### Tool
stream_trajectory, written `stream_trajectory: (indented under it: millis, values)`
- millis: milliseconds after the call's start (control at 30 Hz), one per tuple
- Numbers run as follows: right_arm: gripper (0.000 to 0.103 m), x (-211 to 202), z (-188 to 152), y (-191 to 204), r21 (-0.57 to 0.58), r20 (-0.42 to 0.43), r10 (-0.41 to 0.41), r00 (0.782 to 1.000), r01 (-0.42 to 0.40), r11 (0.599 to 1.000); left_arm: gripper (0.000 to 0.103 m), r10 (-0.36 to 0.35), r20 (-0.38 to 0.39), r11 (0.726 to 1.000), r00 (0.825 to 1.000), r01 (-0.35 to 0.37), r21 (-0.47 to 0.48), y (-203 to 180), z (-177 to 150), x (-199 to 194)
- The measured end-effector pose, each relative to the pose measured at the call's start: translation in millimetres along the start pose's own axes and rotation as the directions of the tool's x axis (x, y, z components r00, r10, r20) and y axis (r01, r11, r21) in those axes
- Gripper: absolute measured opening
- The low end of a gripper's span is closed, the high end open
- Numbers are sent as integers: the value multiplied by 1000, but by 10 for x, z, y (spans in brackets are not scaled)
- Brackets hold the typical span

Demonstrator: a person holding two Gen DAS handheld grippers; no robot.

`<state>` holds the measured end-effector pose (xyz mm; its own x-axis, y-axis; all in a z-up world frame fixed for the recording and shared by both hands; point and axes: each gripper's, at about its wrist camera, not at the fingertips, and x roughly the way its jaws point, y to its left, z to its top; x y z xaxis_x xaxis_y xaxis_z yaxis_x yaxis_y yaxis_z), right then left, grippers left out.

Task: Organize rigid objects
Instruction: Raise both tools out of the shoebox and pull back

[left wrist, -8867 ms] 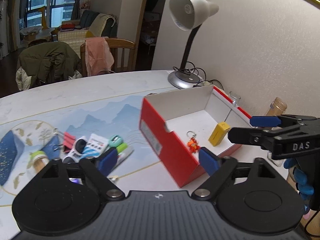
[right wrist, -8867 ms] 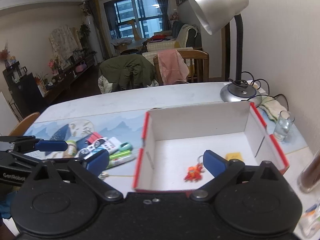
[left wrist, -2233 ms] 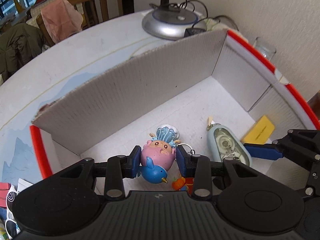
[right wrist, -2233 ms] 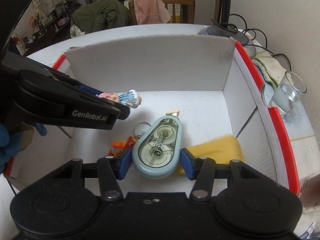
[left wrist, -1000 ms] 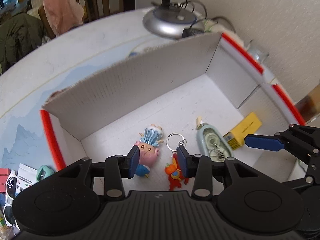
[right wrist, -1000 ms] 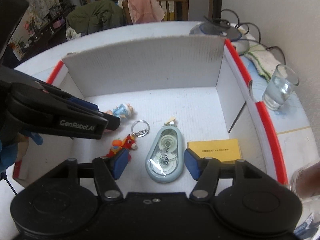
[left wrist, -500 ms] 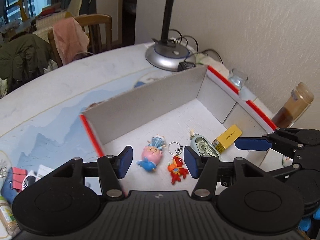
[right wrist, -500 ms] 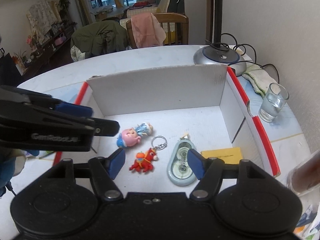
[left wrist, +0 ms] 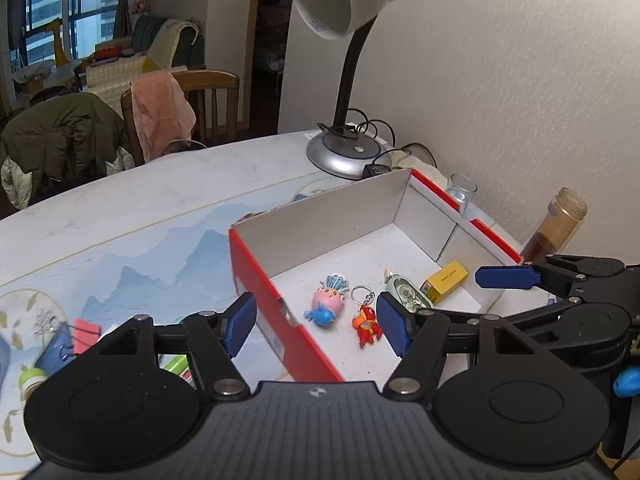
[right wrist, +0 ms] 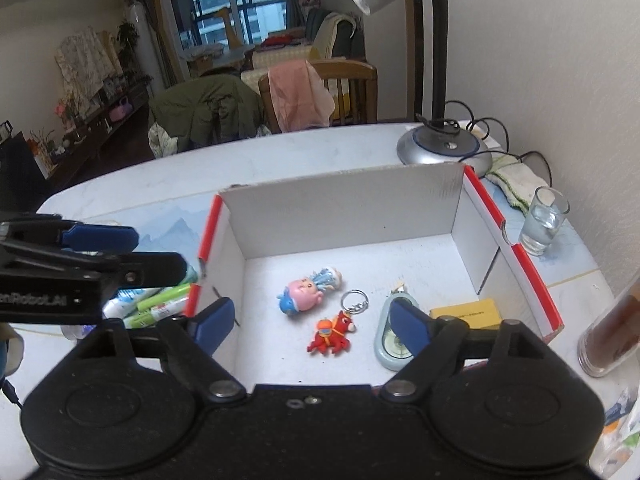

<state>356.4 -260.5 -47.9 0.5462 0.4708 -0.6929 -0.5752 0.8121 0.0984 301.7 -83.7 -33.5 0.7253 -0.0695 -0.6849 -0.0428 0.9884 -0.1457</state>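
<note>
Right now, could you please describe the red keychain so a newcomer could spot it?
Look in the red box on the table. On its white floor, the keychain lies between the pink figure and the tape dispenser. Only it has a metal ring.

This is a lived-in home, a dining and living room in one. A wooden dining chair (left wrist: pixel 208 96) draped with a pink cloth (left wrist: pixel 160 108) and an olive jacket (left wrist: pixel 60 136) stand at a pale table (left wrist: pixel 140 200) with a printed mat. Beyond are a sofa with throws (right wrist: pixel 320 44), a large window (right wrist: pixel 228 0) facing apartment blocks, and a cluttered sideboard (right wrist: pixel 96 112). A desk lamp (left wrist: pixel 344 12) sits against the wall.
</note>
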Motion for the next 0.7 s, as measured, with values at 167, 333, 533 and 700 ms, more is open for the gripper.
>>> stream_trajectory:
  millis: [167,333,533,700]
  values:
    - [92,-135,-47,108,34,32,7,999,-8,999,70,-12,30,1000,999,12,-4,74,-94,-234]
    - [94,-267,-115,242,59,53,22,998,-25,998,74,-16,53,1000,998,17,-17,163,-209,-417]
    - [98,-409,-216,443,91,72,28,997,-35,995,81,-18,74,999,997,21,-39,303,-352,-594]
    - [100,-490,-304,603,87,79,38,996,-44,995,83,-12,81,998,997,17,-52,466,-480,-748]
